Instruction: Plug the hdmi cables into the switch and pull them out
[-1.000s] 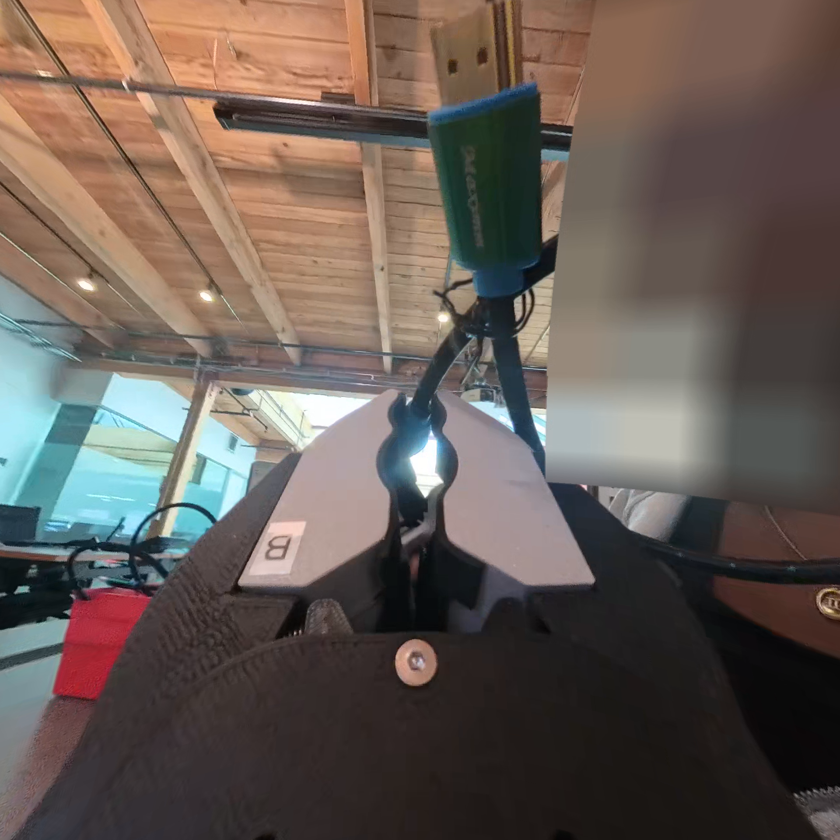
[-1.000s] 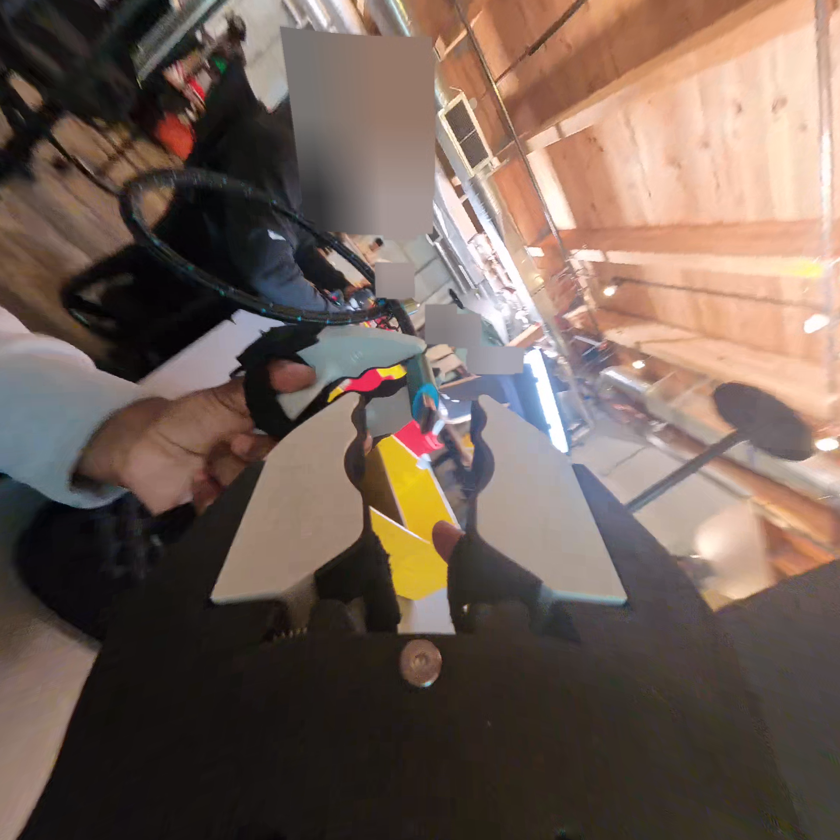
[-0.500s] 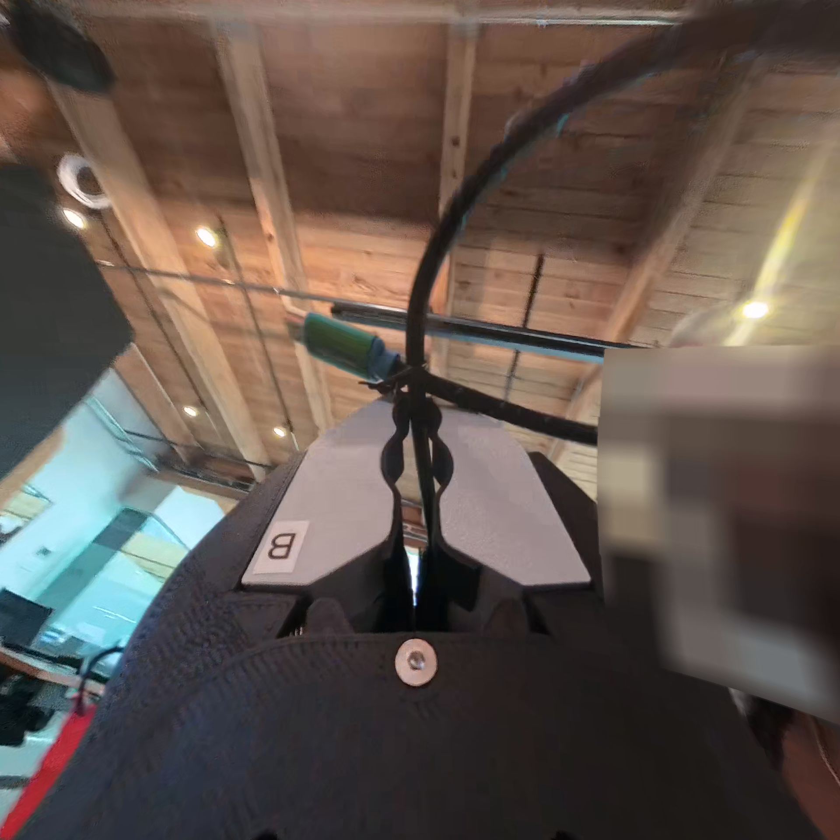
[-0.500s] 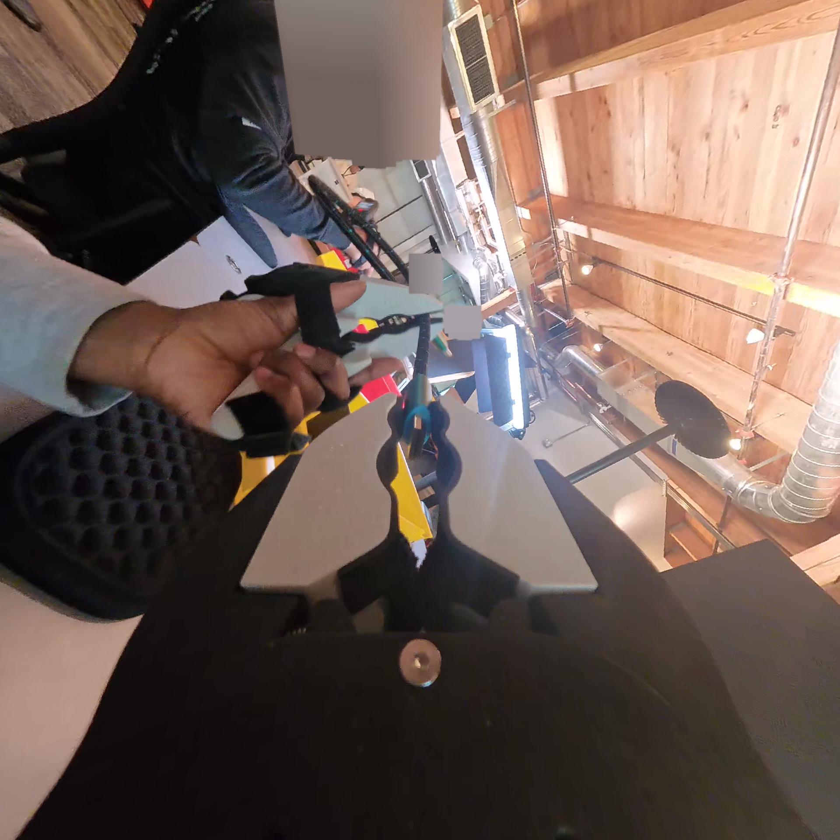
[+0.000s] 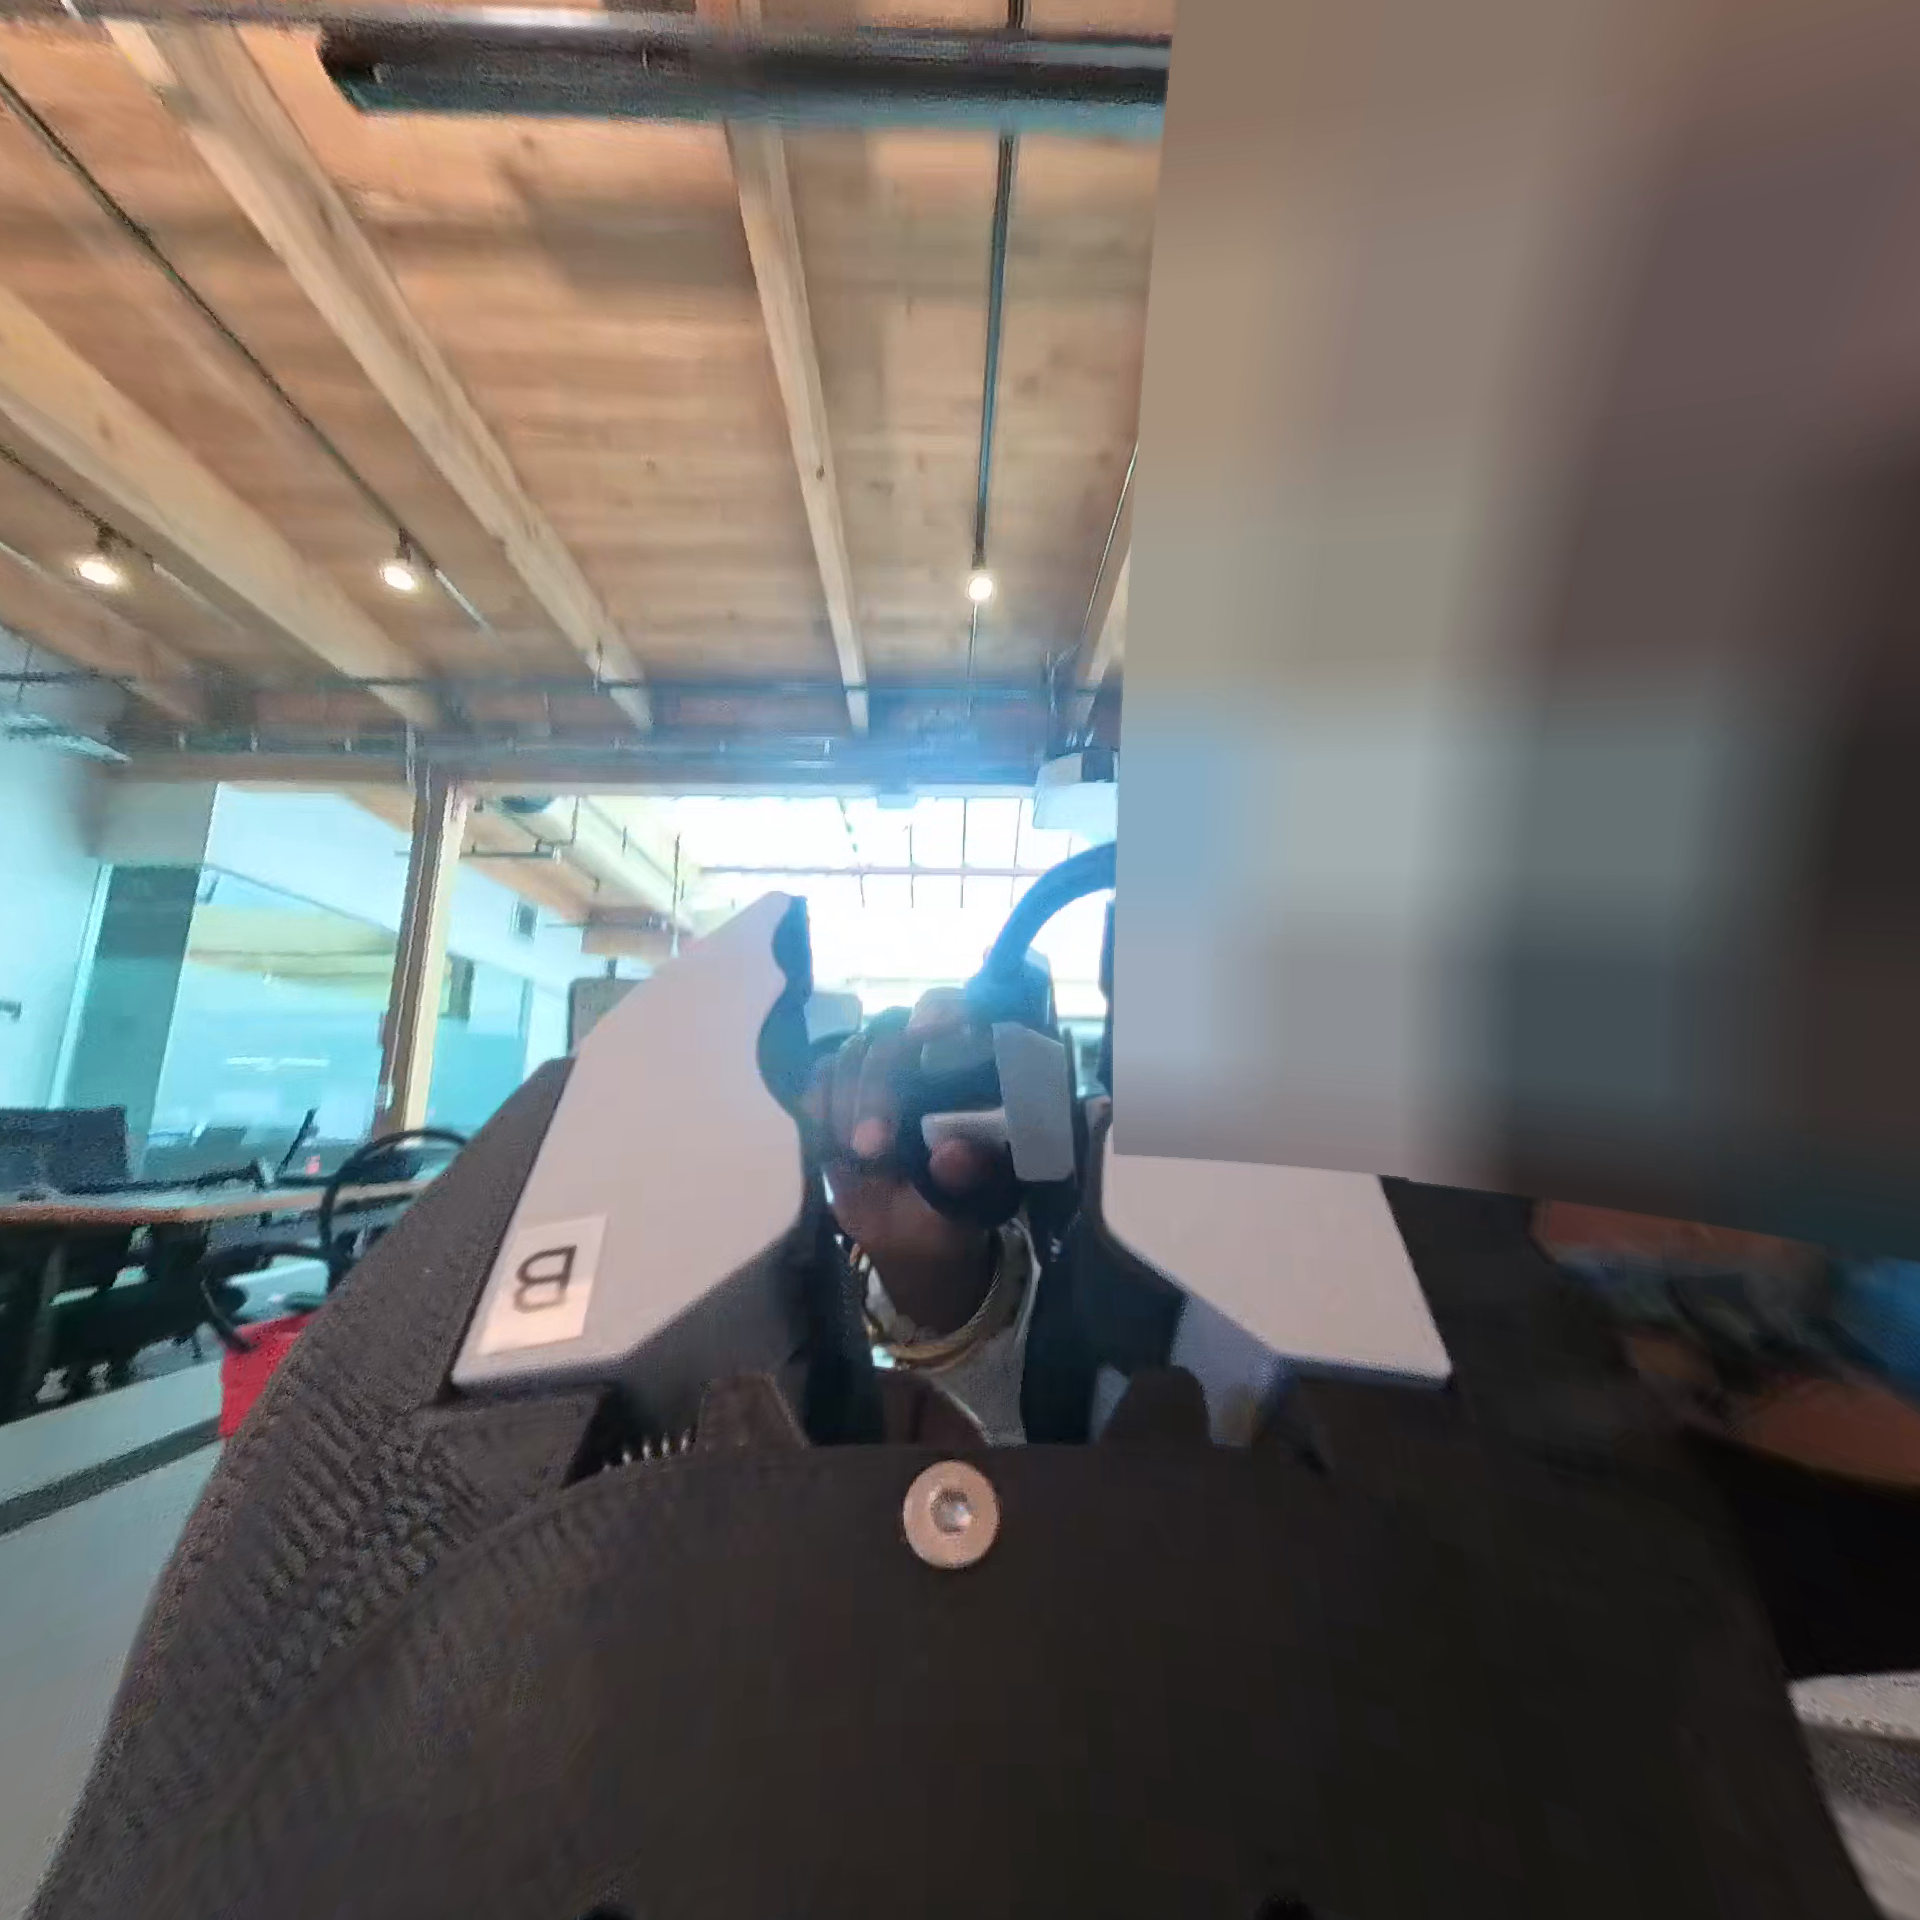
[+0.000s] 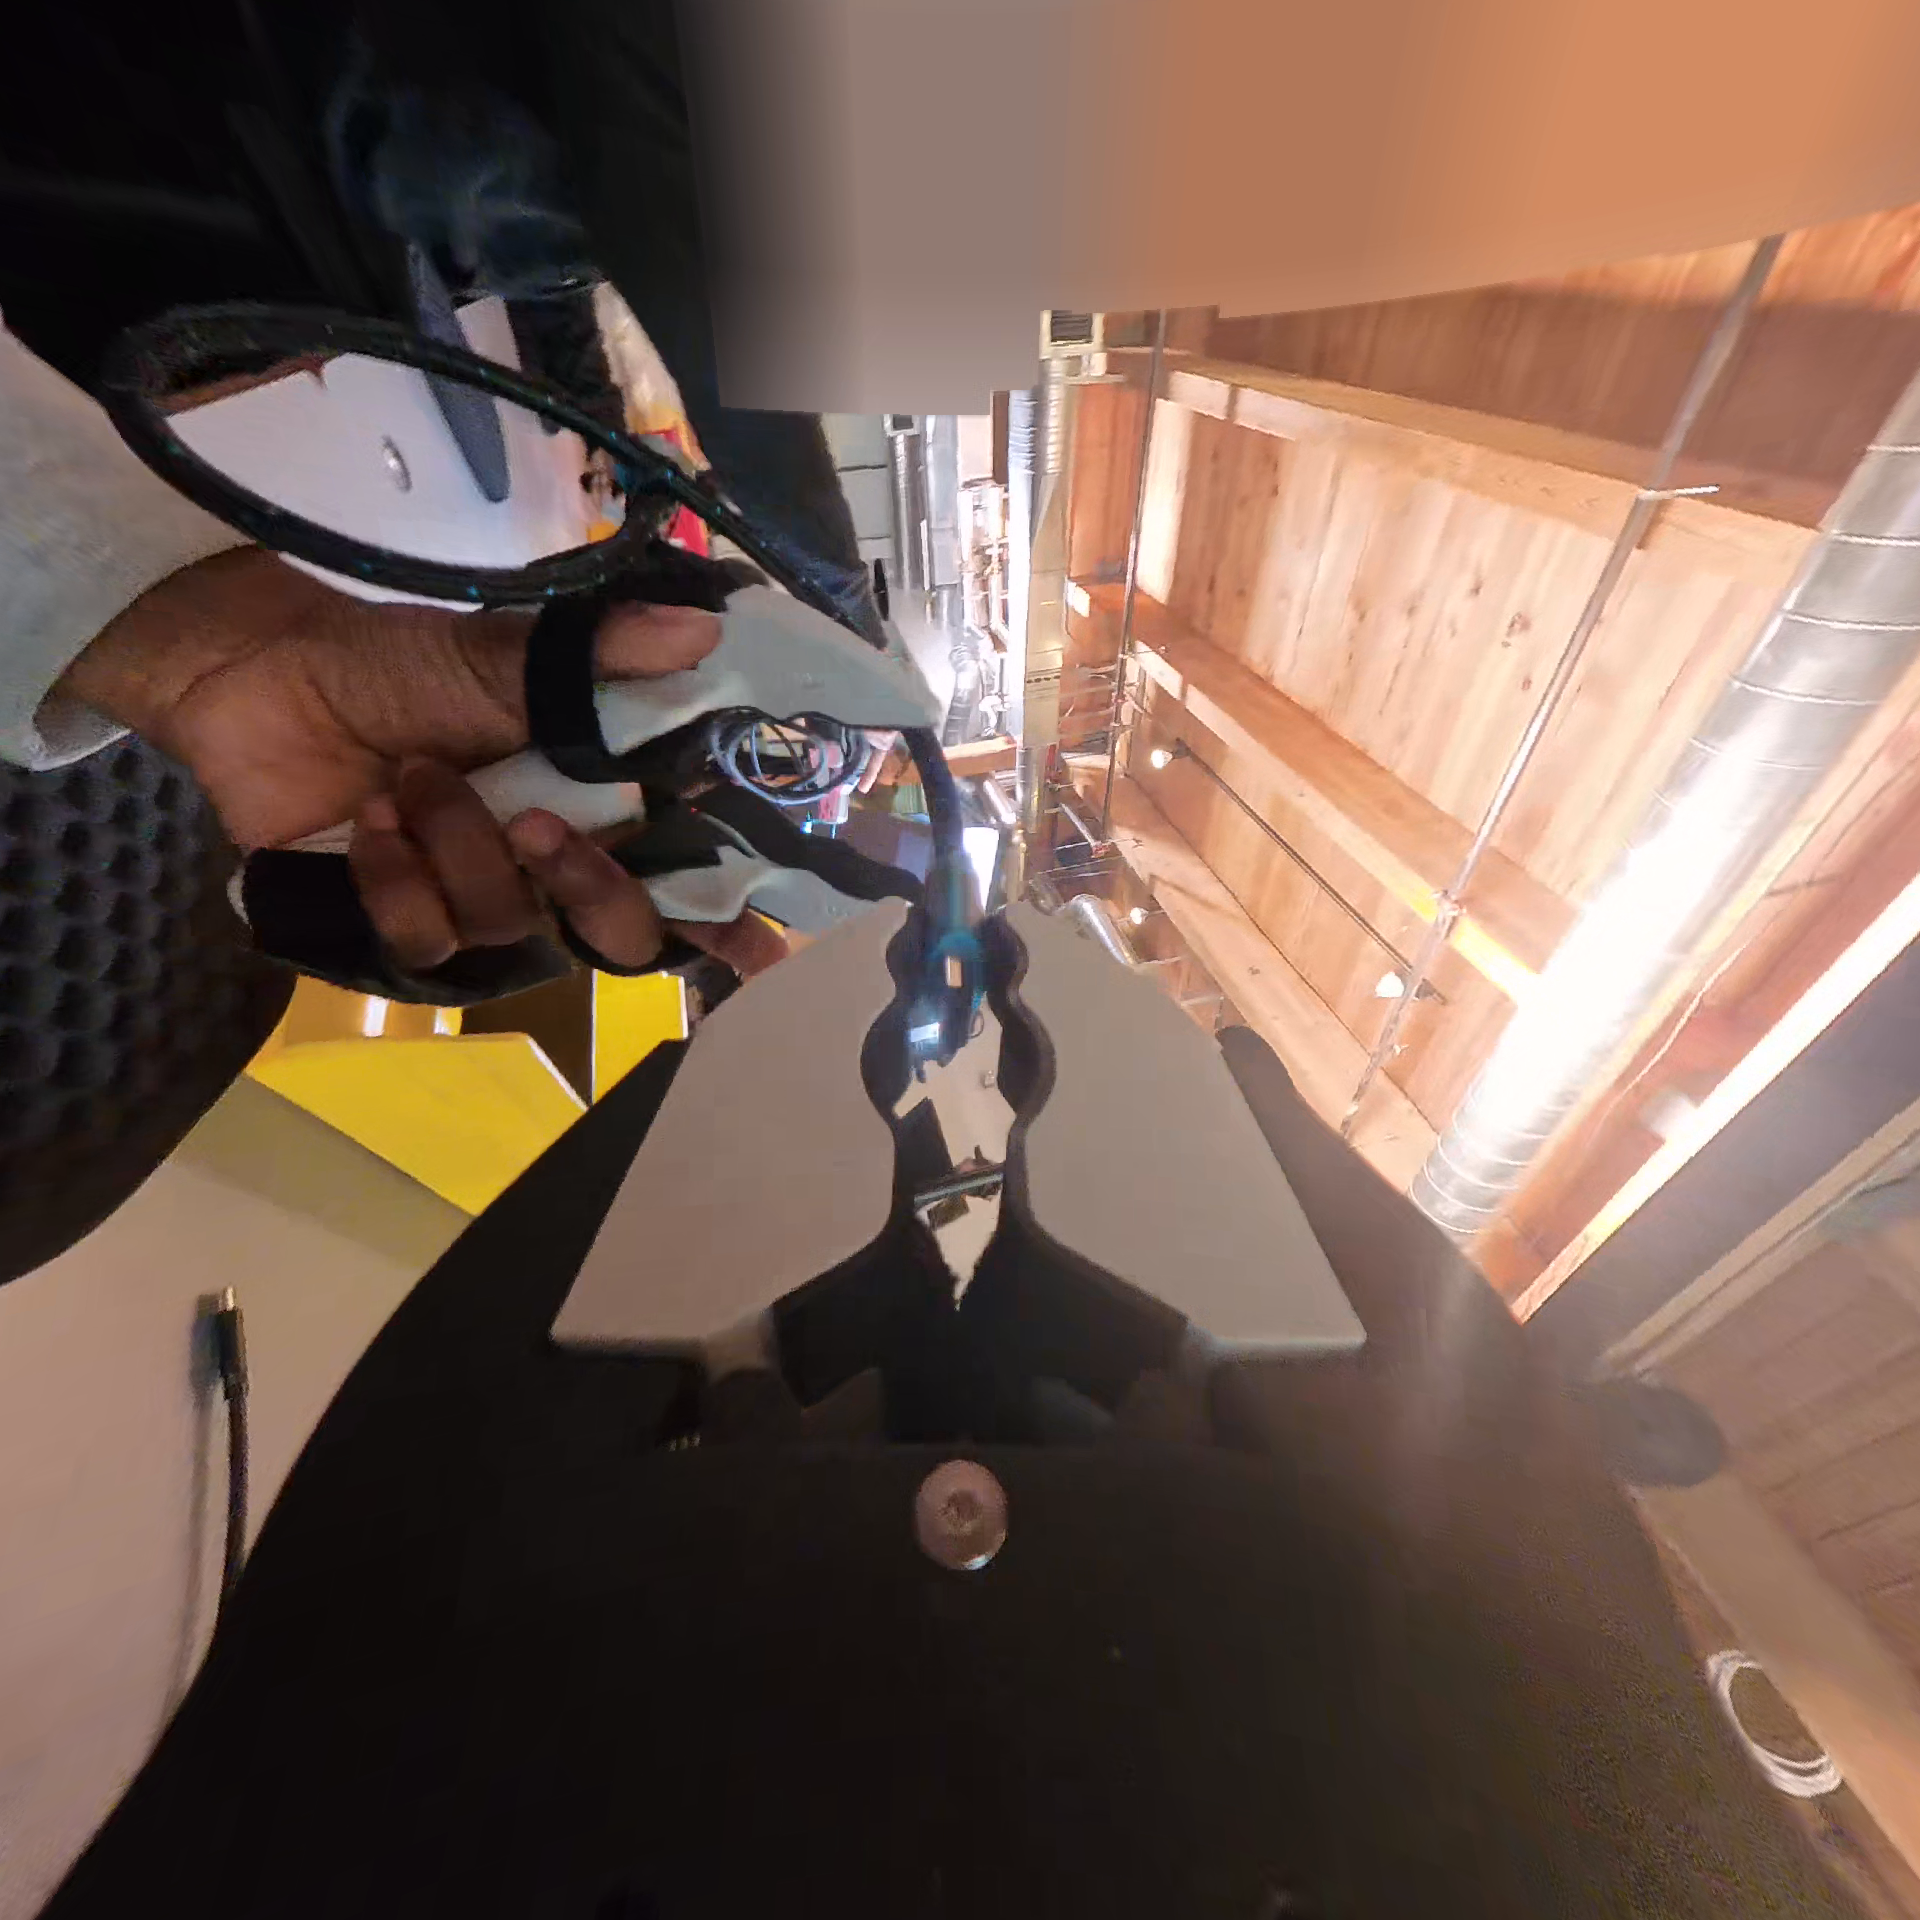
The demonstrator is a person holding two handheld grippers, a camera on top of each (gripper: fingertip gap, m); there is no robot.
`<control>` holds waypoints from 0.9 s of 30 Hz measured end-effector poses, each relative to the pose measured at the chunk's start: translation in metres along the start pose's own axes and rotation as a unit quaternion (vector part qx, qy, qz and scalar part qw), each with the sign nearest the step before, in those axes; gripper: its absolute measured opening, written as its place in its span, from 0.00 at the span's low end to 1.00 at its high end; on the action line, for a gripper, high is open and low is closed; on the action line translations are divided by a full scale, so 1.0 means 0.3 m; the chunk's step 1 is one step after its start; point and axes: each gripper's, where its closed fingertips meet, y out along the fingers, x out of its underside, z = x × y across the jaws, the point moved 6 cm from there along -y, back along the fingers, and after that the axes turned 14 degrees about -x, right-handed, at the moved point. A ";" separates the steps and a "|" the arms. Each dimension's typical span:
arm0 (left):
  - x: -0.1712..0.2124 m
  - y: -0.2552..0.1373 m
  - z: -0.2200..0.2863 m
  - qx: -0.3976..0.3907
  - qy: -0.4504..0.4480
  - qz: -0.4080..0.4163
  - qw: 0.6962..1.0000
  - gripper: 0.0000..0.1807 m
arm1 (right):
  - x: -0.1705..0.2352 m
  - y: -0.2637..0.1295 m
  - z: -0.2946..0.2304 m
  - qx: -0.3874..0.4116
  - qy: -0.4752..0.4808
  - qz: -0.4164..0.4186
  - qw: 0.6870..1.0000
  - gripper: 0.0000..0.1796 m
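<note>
Between right gripper [image 6: 954,935] fingers | HDMI plug [image 6: 940,971] lengthwise, tip camera-ward

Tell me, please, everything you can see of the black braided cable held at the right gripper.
The black braided cable looks woven, flecked with teal. Its connector end, with a blue-lit collar, sits between the right gripper fingertips, which are closed on it. From there it arcs up past the left gripper, whose fingers stand apart beside it, and curls into a loop in front of the white sleeve. The plug's face is too blurred to make out.
</note>
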 end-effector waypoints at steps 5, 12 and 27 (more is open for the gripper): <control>0.075 0.033 0.023 0.006 0.028 -0.069 0.997 0.26 | -0.004 0.037 -0.049 -0.039 -0.010 -0.010 0.999 0.06; 0.116 0.035 0.041 0.005 0.061 -0.189 0.980 0.19 | 0.019 0.013 -0.043 -0.083 0.015 0.018 0.996 0.06; 0.138 0.039 0.031 -0.021 0.061 -0.229 0.971 0.11 | 0.032 0.007 -0.056 -0.112 -0.047 -0.045 0.992 0.06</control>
